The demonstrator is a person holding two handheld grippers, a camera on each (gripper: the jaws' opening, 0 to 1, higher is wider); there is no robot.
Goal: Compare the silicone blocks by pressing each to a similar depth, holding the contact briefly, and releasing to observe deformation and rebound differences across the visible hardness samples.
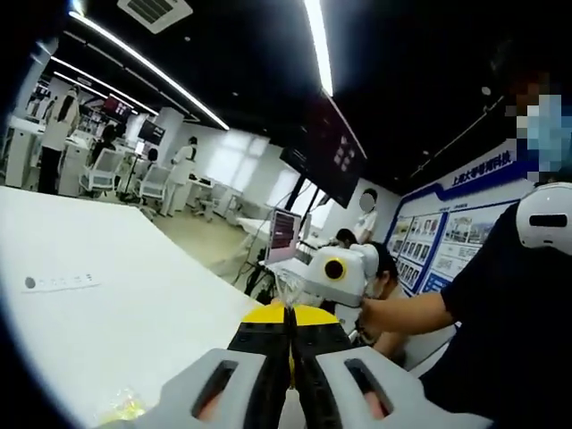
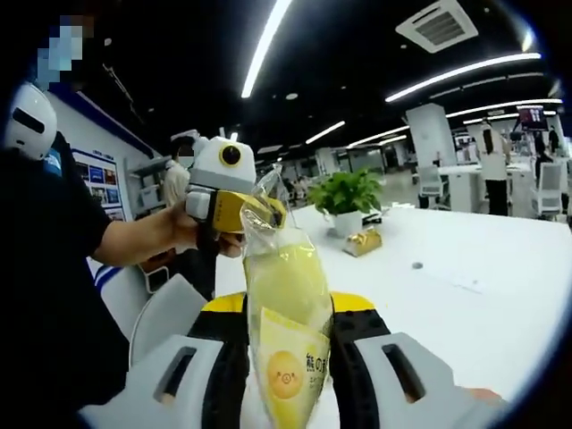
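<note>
The right gripper [image 2: 288, 357] has its fingers closed on the lower end of a clear plastic bag [image 2: 286, 295] with a soft yellow block inside and a printed yellow label low down. The bag stands up between the fingers, and its twisted top reaches the left gripper [image 2: 239, 211], which pinches it there; in the left gripper view, that gripper [image 1: 290, 357] has its fingers drawn together on a wisp of clear plastic [image 1: 288, 288], with the right gripper [image 1: 335, 273] just beyond. So the bag hangs in the air between both tools, above the worktop [image 2: 465, 304].

The film looks thin, slippery and easily torn; the block inside looks light and yielding, so a hold low on the block, not on loose film, would be steadier. No block is laid out for pressing yet.

The worktop is white, with a potted plant [image 2: 347, 198] and a small gold packet [image 2: 364, 239] at its far end. Around it is an open office with ceiling strip lights, chairs and standing people.
</note>
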